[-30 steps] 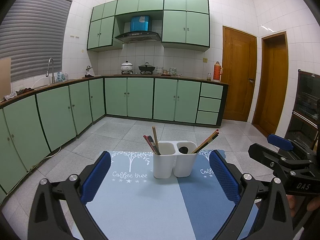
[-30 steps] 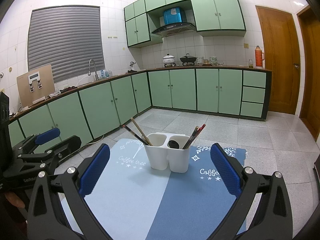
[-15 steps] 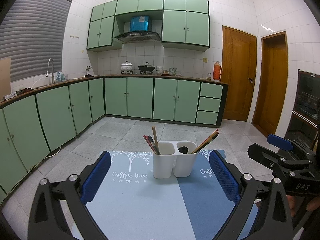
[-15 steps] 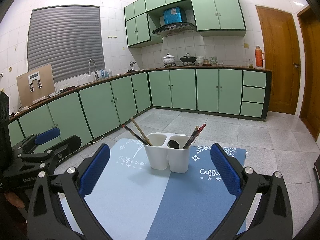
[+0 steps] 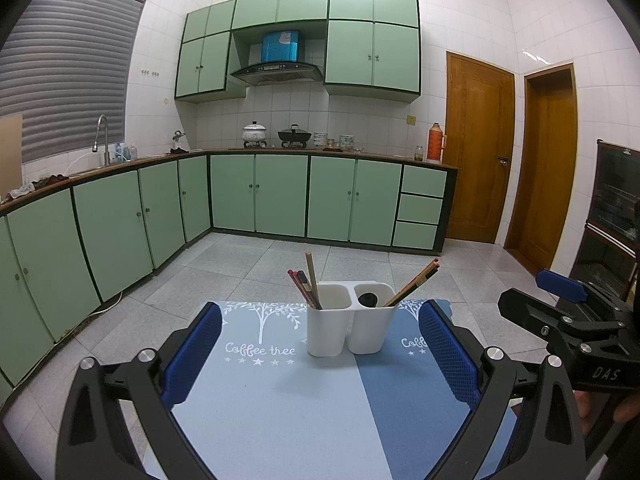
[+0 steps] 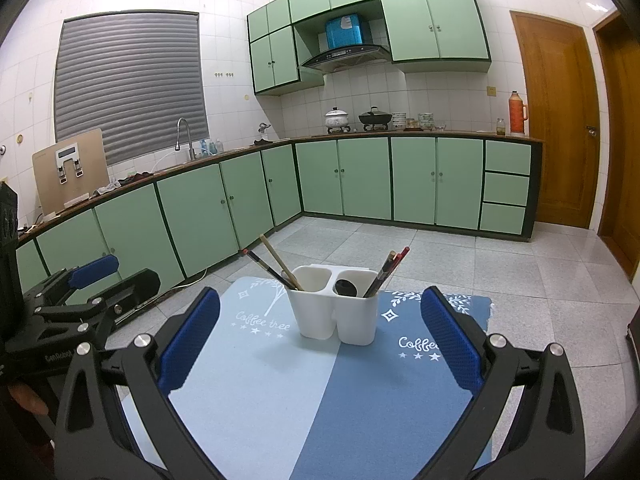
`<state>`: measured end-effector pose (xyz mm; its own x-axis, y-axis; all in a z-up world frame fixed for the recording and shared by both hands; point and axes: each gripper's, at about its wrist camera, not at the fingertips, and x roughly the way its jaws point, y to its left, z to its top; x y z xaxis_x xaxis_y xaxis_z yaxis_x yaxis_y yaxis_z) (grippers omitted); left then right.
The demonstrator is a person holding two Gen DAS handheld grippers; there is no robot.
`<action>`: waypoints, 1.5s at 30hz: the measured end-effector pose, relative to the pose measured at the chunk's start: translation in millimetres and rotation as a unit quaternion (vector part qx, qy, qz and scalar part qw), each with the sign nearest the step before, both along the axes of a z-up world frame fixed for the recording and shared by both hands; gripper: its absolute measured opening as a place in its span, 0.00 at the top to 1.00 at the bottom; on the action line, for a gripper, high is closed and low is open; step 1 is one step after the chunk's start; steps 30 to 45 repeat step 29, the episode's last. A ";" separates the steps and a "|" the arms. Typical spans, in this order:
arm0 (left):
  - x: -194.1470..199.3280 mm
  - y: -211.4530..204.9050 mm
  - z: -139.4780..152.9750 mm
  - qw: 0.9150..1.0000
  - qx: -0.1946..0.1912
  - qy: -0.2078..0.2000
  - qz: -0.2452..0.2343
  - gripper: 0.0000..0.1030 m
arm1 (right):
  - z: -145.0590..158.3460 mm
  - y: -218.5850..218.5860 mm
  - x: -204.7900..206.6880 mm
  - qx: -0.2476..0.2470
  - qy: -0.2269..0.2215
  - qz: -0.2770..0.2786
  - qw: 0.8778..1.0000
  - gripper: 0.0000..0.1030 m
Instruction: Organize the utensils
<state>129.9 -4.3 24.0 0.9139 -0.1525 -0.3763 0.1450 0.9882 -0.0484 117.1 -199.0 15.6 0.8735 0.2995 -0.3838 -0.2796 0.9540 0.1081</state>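
Observation:
A white two-cup utensil holder [image 5: 348, 320] [image 6: 334, 306] stands on a blue two-tone mat [image 5: 280, 400] [image 6: 300, 392]. Its left cup holds chopsticks [image 5: 308, 282] [image 6: 274, 262] leaning left. Its right cup holds chopsticks [image 5: 416, 282] [image 6: 386, 274] leaning right and a dark rounded utensil [image 5: 367, 299] [image 6: 346, 287]. My left gripper [image 5: 320, 352] is open and empty, short of the holder. My right gripper [image 6: 320, 344] is open and empty, also short of it. Each gripper shows at the edge of the other's view.
The mat lies on a small table over a grey tiled floor [image 5: 240, 264]. Green cabinets [image 5: 280, 196] line the back and left walls. Two wooden doors [image 5: 478, 160] stand at the right. A dark cabinet [image 5: 612, 216] is at the far right.

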 end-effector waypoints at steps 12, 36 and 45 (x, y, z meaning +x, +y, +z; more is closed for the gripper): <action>1.5 1.6 0.6 1.000 -0.003 0.001 0.000 0.06 | -2.2 0.6 1.1 -0.001 0.001 -0.001 1.000 0.05; 1.8 3.1 -0.2 1.000 -0.004 0.003 0.003 0.06 | -4.9 -2.8 3.7 -0.001 0.004 -0.003 1.000 0.05; 1.8 3.1 -0.2 1.000 -0.004 0.003 0.003 0.06 | -4.9 -2.8 3.7 -0.001 0.004 -0.003 1.000 0.05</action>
